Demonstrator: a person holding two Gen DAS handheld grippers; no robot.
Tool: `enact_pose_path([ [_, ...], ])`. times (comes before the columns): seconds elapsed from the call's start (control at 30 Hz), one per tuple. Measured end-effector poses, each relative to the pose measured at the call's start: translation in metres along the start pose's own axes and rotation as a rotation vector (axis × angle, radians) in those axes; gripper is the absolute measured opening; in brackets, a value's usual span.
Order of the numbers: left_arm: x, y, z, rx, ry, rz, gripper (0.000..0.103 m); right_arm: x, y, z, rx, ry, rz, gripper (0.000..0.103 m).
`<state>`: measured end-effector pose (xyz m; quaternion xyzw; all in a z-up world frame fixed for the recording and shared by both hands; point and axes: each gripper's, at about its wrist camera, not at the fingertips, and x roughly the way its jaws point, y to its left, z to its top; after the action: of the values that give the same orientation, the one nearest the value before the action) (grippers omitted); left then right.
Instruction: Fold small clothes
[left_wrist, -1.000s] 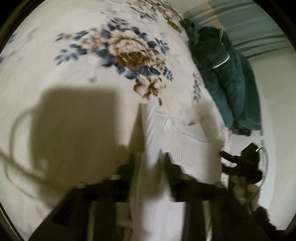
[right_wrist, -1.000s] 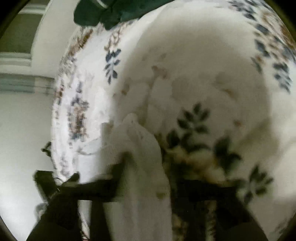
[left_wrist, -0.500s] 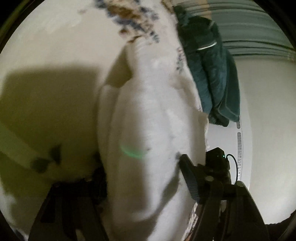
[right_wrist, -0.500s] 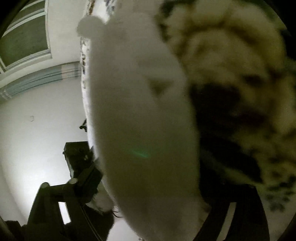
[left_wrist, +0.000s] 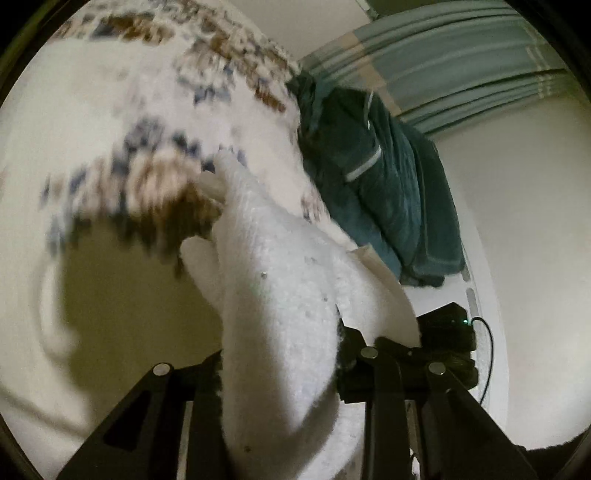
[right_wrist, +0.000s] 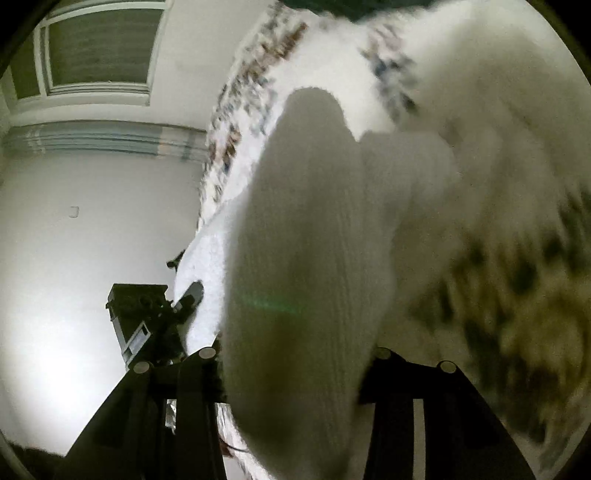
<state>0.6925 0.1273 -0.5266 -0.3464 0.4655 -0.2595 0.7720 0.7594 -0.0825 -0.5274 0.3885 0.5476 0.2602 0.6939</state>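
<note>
Now mid-fold: both grippers have the white knit garment (left_wrist: 273, 295) up off the floral bedspread (left_wrist: 110, 92).
Left gripper (left_wrist: 280, 373) and right gripper (right_wrist: 295, 369) each pinch an edge, cloth bunched between their fingers; no finished fold shows, so laying it over and flattening look left. Dark green blanket (left_wrist: 369, 177) lies far right.

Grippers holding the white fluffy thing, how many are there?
2. The left gripper pinches one end of the white knit garment, and the right gripper pinches another part of it, over the floral bedspread. Neither gripper's fingertips show.
</note>
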Motion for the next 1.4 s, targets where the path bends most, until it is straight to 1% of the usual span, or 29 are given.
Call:
enact_pose_path([
  [0.1, 0.019, 0.014, 0.040, 0.014, -0.014, 0.025, 0.025, 0.020, 0.009, 0.040, -0.027, -0.019, -0.015, 0.044],
  [0.17, 0.035, 0.031, 0.054, 0.015, -0.003, 0.051, 0.025, 0.036, 0.003, 0.065, -0.021, -0.021, -0.038, 0.044],
  [0.23, 0.057, 0.052, 0.060, 0.007, 0.034, 0.084, 0.026, 0.054, -0.005, 0.080, -0.019, -0.009, -0.072, 0.044],
  [0.27, 0.070, 0.065, 0.062, 0.001, 0.068, 0.116, 0.026, 0.068, -0.013, 0.089, -0.020, 0.007, -0.105, 0.045],
  [0.33, 0.086, 0.082, 0.060, -0.008, 0.118, 0.148, 0.031, 0.083, -0.025, 0.102, -0.016, 0.039, -0.162, 0.046],
  [0.37, 0.087, 0.088, 0.059, -0.012, 0.118, 0.148, 0.034, 0.083, -0.034, 0.105, -0.018, 0.051, -0.177, 0.051],
  [0.4, 0.086, 0.090, 0.058, -0.020, 0.118, 0.146, 0.039, 0.087, -0.038, 0.107, -0.015, 0.066, -0.193, 0.053],
  [0.43, 0.082, 0.088, 0.057, -0.025, 0.117, 0.156, 0.041, 0.087, -0.038, 0.108, -0.008, 0.078, -0.201, 0.056],
  [0.47, 0.077, 0.086, 0.055, -0.024, 0.110, 0.169, 0.041, 0.085, -0.035, 0.109, -0.015, 0.085, -0.215, 0.064],
  [0.5, 0.070, 0.082, 0.052, -0.018, 0.097, 0.191, 0.043, 0.082, -0.029, 0.106, -0.041, 0.089, -0.274, 0.069],
  [0.53, 0.063, 0.077, 0.048, -0.013, 0.081, 0.243, 0.046, 0.078, -0.022, 0.102, -0.070, 0.080, -0.348, 0.077],
  [0.57, 0.055, 0.068, 0.043, 0.007, 0.059, 0.316, 0.050, 0.074, -0.014, 0.096, -0.101, 0.068, -0.419, 0.089],
  [0.6, 0.048, 0.060, 0.038, 0.028, 0.037, 0.378, 0.059, 0.070, -0.003, 0.088, -0.149, 0.040, -0.533, 0.095],
  [0.63, 0.041, 0.049, 0.032, 0.060, 0.007, 0.479, 0.062, 0.066, 0.007, 0.079, -0.192, 0.003, -0.636, 0.103],
  [0.67, 0.035, 0.041, 0.027, 0.091, -0.018, 0.557, 0.063, 0.063, 0.018, 0.068, -0.233, -0.024, -0.740, 0.103],
  [0.7, 0.028, 0.030, 0.021, 0.124, -0.052, 0.629, 0.065, 0.060, 0.024, 0.059, -0.258, -0.042, -0.798, 0.103],
  [0.73, 0.019, 0.020, 0.013, 0.158, -0.081, 0.716, 0.073, 0.058, 0.033, 0.050, -0.283, -0.064, -0.862, 0.103],
  [0.77, 0.012, 0.010, 0.006, 0.172, -0.101, 0.770, 0.087, 0.053, 0.043, 0.038, -0.300, -0.092, -0.929, 0.103],
  [0.8, 0.005, 0.002, 0.000, 0.179, -0.113, 0.802, 0.099, 0.048, 0.048, 0.030, -0.305, -0.111, -0.968, 0.103],
  [0.83, -0.002, -0.002, -0.004, 0.183, -0.119, 0.818, 0.102, 0.041, 0.056, 0.019, -0.316, -0.139, -1.009, 0.103],
  [0.87, -0.008, -0.011, -0.009, 0.189, -0.124, 0.841, 0.102, 0.023, 0.060, 0.007, -0.320, -0.162, -1.031, 0.103],
  [0.97, -0.022, -0.045, -0.020, 0.207, -0.130, 0.892, 0.102, -0.010, 0.094, -0.022, -0.335, -0.247, -1.108, 0.103],
  [1.0, -0.028, -0.057, -0.024, 0.221, -0.132, 0.888, 0.102, -0.019, 0.105, -0.028, -0.331, -0.265, -1.116, 0.103],
  [1.07, -0.039, -0.079, -0.030, 0.243, -0.141, 0.887, 0.102, -0.046, 0.131, -0.046, -0.316, -0.292, -1.107, 0.103],
  [1.1, -0.047, -0.092, -0.035, 0.252, -0.144, 0.882, 0.102, -0.067, 0.142, -0.064, -0.314, -0.301, -1.103, 0.103],
  [1.17, -0.061, -0.122, -0.042, 0.275, -0.153, 0.876, 0.102, -0.088, 0.169, -0.080, -0.315, -0.319, -1.106, 0.103],
  [1.23, -0.078, -0.153, -0.051, 0.289, -0.162, 0.862, 0.102, -0.108, 0.197, -0.098, -0.322, -0.326, -1.087, 0.103],
  [1.3, -0.100, -0.185, -0.063, 0.310, -0.186, 0.855, 0.102, -0.132, 0.223, -0.117, -0.325, -0.343, -1.078, 0.103],
  [1.4, -0.126, -0.225, -0.080, 0.345, -0.210, 0.853, 0.102, -0.174, 0.267, -0.150, -0.344, -0.389, -1.079, 0.103],
])
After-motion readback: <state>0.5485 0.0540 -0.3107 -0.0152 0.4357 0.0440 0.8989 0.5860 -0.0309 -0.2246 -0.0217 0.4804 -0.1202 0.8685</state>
